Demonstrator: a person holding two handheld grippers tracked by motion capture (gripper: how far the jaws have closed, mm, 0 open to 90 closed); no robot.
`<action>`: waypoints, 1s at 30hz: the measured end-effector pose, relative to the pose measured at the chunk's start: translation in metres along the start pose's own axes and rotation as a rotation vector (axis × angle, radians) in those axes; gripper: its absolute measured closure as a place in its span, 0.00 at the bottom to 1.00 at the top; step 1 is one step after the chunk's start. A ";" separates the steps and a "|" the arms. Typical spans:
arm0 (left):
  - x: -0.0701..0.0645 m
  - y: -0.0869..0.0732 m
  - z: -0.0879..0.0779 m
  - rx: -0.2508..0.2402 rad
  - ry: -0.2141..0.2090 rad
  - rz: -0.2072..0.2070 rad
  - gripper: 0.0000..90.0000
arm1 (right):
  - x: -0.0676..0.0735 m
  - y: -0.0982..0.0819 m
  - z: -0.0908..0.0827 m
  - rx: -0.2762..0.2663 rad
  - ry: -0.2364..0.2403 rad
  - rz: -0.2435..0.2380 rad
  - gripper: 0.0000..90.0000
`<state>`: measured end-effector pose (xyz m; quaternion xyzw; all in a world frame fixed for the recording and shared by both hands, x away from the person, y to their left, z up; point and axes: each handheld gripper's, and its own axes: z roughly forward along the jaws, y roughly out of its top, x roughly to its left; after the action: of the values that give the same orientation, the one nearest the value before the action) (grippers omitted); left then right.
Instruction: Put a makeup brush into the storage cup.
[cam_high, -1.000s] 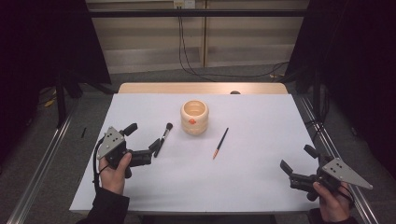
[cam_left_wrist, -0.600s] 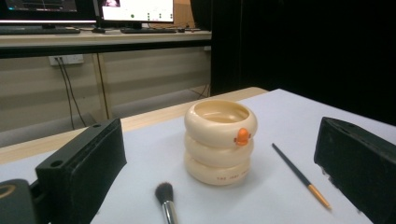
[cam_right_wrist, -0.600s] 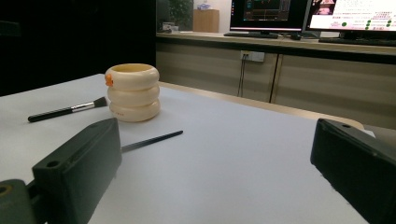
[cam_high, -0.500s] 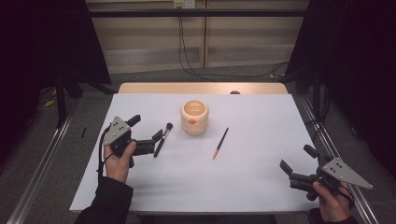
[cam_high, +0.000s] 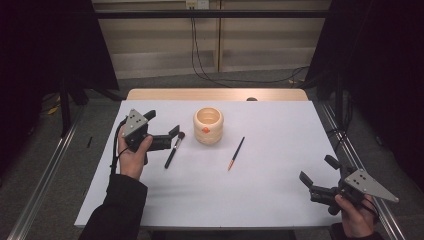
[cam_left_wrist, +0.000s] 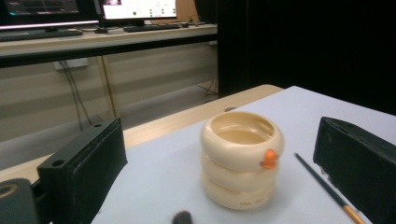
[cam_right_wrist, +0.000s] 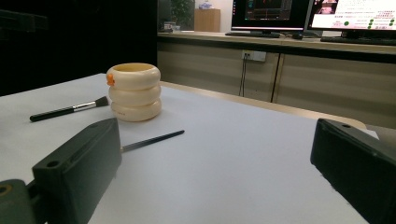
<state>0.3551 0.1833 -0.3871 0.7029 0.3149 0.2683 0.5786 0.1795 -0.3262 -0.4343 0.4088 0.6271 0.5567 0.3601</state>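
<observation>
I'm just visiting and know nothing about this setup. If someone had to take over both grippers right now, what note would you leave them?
Left gripper: open, holding nothing, jaws right above the brush end of the makeup brush, which lies flat on the white table left of the cream ringed holder.
Right gripper: open, holding nothing, at the near right corner of the table, far from everything.
Thin pencil-like brush: lies flat, right of the holder.
Done: nothing picked up; in the left gripper view the holder looks empty.
Left: probably grasp the makeup brush, then the thin one, and stand both in the holder.
</observation>
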 end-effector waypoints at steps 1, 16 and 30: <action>0.002 0.000 0.004 -0.016 0.011 -0.011 0.03 | 0.000 0.000 0.000 0.001 -0.002 0.001 0.02; 0.009 0.011 0.023 0.128 -0.004 -0.011 0.02 | 0.000 0.000 0.000 0.000 -0.002 0.000 0.02; 0.015 0.012 0.035 0.292 0.006 -0.041 0.02 | 0.001 0.000 0.000 0.004 0.000 0.001 0.02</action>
<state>0.3925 0.1701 -0.3821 0.7722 0.3666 0.2097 0.4747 0.1794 -0.3253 -0.4347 0.4098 0.6283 0.5554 0.3590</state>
